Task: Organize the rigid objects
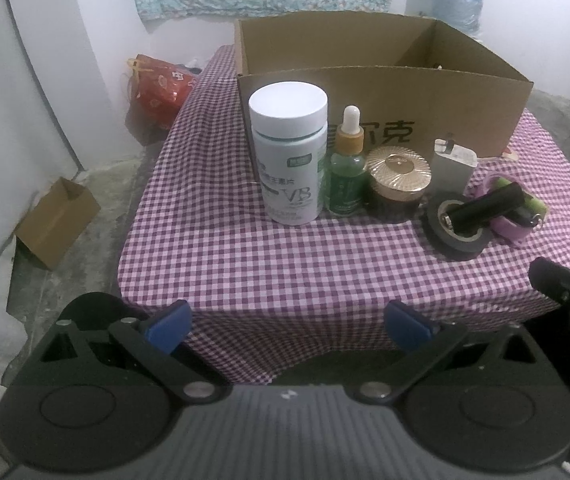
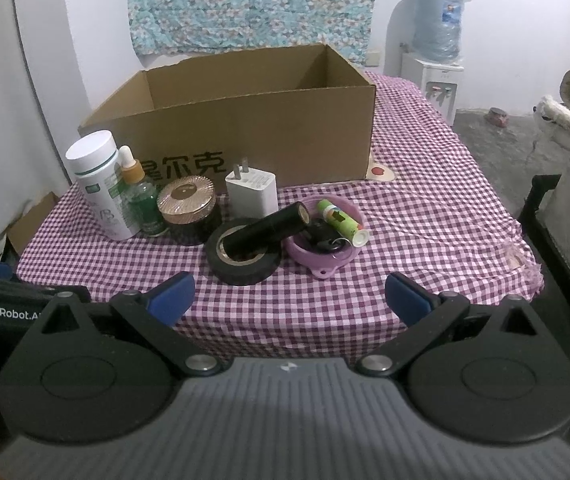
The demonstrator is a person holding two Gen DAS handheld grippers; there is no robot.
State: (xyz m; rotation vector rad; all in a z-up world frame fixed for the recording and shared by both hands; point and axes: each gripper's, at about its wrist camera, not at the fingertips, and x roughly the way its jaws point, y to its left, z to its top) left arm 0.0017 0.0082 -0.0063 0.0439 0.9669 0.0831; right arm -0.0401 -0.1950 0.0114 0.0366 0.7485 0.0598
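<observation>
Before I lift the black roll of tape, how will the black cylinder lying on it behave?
The black cylinder will probably roll off: it is round and lies tilted across the tape roll, one end toward the purple dish. It looks rigid. Its smooth surface may slip in a claw.

Black linkage tongs (image 2: 289, 298) with blue fingertips (image 2: 171, 296), silver screws, ribbed grey body.

Both wrist cameras look from the table's (image 1: 245, 264) near edge, side by side, sharing the box (image 2: 245, 136) and clutter.
</observation>
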